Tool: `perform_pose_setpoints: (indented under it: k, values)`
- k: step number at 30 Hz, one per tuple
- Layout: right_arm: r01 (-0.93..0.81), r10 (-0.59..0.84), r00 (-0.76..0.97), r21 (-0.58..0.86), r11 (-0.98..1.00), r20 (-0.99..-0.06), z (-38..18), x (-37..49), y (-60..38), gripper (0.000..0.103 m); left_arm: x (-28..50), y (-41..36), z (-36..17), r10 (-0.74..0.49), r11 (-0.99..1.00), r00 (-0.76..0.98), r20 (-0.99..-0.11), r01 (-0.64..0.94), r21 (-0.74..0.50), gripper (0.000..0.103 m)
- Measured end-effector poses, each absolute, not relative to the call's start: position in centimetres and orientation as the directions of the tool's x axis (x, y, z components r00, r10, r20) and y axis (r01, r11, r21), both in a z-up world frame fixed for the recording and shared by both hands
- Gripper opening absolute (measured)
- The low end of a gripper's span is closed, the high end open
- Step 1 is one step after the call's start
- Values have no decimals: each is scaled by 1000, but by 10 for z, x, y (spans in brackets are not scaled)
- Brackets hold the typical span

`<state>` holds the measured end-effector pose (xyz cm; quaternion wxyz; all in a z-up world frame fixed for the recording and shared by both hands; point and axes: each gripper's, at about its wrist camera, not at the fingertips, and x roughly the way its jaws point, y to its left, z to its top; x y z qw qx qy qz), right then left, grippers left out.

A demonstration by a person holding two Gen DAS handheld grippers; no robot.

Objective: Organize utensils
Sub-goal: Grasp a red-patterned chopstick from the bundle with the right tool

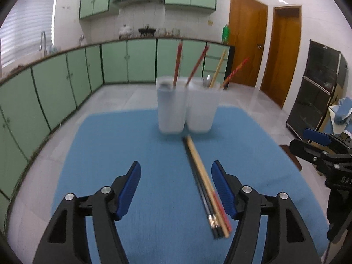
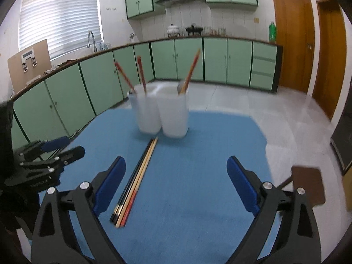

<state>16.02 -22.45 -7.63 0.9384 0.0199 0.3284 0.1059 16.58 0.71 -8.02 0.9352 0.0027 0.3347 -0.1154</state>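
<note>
Two translucent white cups stand side by side on a blue mat point(image 1: 132, 154): the left cup point(image 1: 171, 107) and the right cup point(image 1: 202, 107), each with chopsticks sticking out. They also show in the right wrist view point(image 2: 149, 112), point(image 2: 175, 114). A bundle of loose chopsticks point(image 1: 206, 189), black, wood and red, lies on the mat in front of the cups, also in the right wrist view point(image 2: 136, 180). My left gripper point(image 1: 177, 189) is open and empty, low over the mat, with the bundle near its right finger. My right gripper point(image 2: 176, 182) is open and empty, the bundle near its left finger.
The mat covers a glass table point(image 2: 297, 132). The right gripper shows at the right edge of the left wrist view point(image 1: 325, 154); the left gripper shows at the left of the right wrist view point(image 2: 44, 158). A brown chair seat point(image 2: 308, 184) lies beyond the table's right side. Green cabinets line the far wall.
</note>
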Motion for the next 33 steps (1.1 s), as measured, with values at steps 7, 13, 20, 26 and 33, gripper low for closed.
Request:
perform_pose_setpoints:
  k: [7, 13, 20, 26, 33]
  values:
    - [-156, 204, 712, 132, 979, -672, -113, 147, -212, 90, 150, 17, -119, -180, 980, 708, -682, 185, -67, 66]
    - [-166, 190, 667, 105, 981, -721, -142, 141, -195, 90, 142, 20, -138, -144, 985, 680, -719, 171, -36, 66]
    - [-204, 195, 602, 87, 975, -774, -166, 137, -168, 81, 137, 23, -151, -117, 987, 659, -743, 158, -15, 68]
    - [-210, 154, 580, 35, 977, -800, -173, 139, -158, 77, 137, 29, -154, -118, 988, 652, -749, 149, -26, 68]
    - [-218, 126, 580, -4, 976, -804, -175, 139, -149, 77, 139, 31, -155, -128, 988, 649, -750, 147, -42, 68]
